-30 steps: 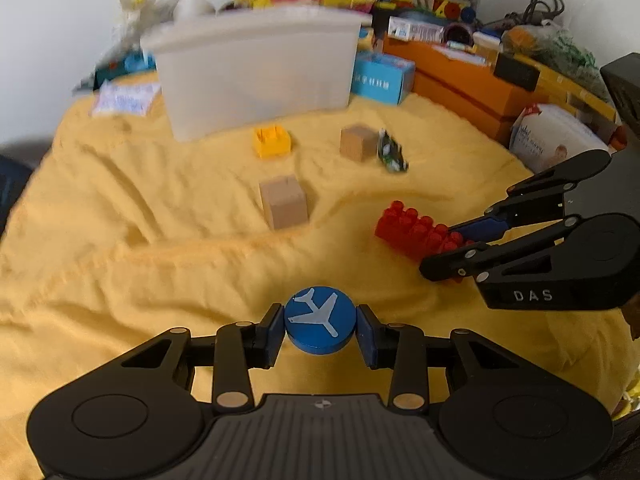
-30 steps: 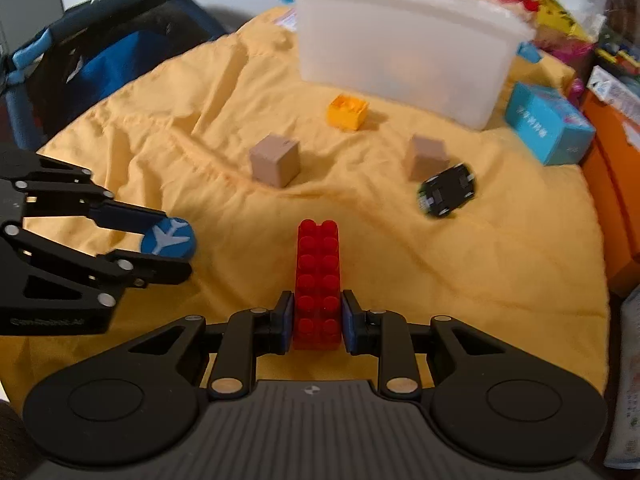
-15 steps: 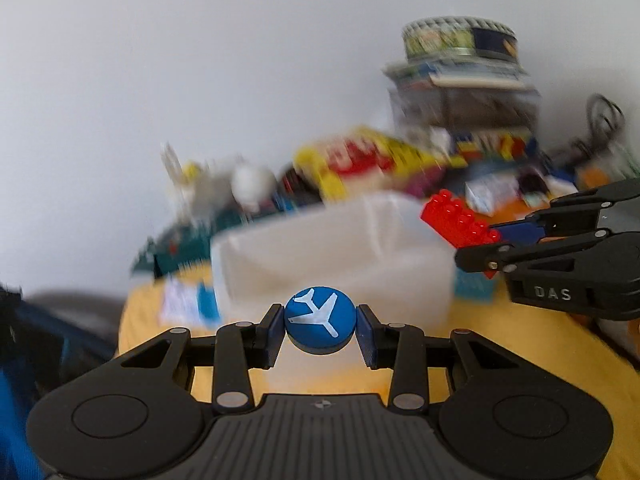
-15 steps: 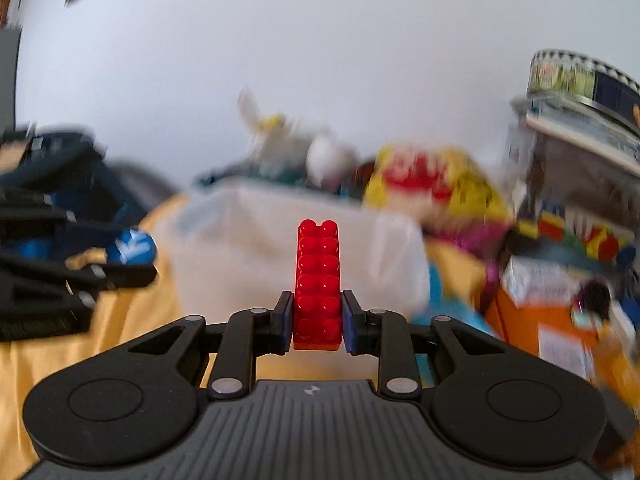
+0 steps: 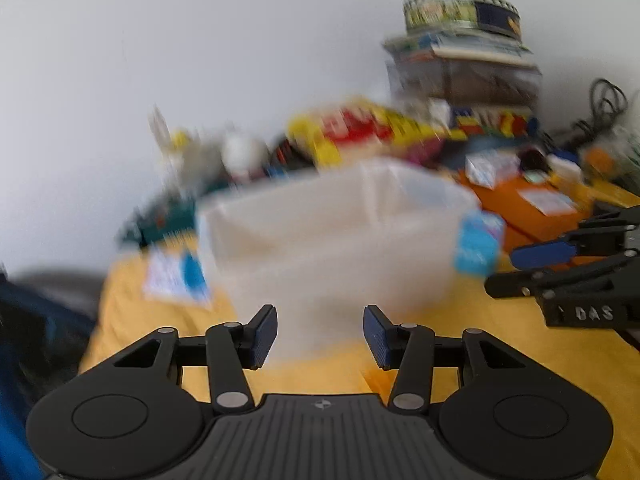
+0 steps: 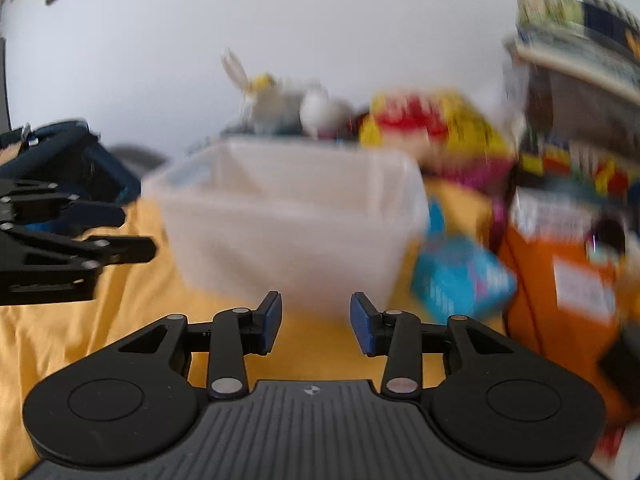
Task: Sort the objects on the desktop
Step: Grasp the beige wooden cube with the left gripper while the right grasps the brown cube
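Clutter crowds behind translucent bin on yellow cloth.

The translucent white plastic bin stands upright and open-topped on the yellow cloth straight ahead of me, its near wall facing my fingers. It shows blurred in both my views. I cannot tell through its cloudy walls what lies inside it.

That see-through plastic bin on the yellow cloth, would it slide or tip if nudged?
The plastic bin looks thin-walled, so probably light and easy to slide. Its broad base suggests it would hardly tip. The wrinkled yellow cloth might bunch up and drag against it.
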Tool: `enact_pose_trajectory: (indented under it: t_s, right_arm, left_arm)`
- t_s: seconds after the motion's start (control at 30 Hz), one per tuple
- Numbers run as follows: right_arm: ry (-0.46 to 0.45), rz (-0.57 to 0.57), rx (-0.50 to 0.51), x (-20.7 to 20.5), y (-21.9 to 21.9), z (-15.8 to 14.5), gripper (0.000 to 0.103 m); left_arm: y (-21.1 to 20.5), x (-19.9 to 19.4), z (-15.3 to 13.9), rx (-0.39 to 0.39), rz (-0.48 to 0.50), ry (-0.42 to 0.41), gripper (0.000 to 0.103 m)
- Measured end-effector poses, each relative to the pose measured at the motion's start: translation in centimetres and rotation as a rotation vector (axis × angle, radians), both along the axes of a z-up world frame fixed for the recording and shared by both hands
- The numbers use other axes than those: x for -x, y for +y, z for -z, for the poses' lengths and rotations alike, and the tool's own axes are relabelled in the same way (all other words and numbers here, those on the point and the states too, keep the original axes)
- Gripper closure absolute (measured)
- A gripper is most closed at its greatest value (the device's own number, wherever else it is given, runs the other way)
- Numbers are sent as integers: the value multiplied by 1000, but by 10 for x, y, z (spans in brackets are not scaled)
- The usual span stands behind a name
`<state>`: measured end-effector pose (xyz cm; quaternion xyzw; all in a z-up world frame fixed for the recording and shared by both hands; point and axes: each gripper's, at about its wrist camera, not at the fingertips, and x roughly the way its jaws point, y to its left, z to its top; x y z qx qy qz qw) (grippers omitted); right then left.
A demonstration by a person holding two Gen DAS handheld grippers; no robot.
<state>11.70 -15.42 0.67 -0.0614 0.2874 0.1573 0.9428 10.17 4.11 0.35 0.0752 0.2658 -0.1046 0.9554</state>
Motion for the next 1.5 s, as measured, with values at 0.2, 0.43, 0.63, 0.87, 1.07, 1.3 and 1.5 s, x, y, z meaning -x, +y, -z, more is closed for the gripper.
enact_pose_trajectory:
  t_s: [0.2,0.43,0.63,0.87,1.07,1.3,1.5]
  right_arm:
    - [101,6,46,38,-7,30,67]
    - [119,-23,96,52,1,43,67]
    - [66,-50,126,41,10,38,65]
    - [94,-81,135,-8,21,46,57]
    - [202,-107,179,-29,32,71,70]
    - [185,-216,142,34,34,48,70]
    - [242,-214,192,81,27,56,70]
  left_arm:
    - [-25,32,50,-11,58,155,51]
    - [-33,26,79,5,5,262,52]
    - [-23,34,82,43,0,331,67]
    - [-12,81,74,52,7,360,67]
    - [-4,109,83,70,-33,377,67]
    - [-1,118,79,71,-40,348,67]
    - [-3,121,83,71,-23,357,66]
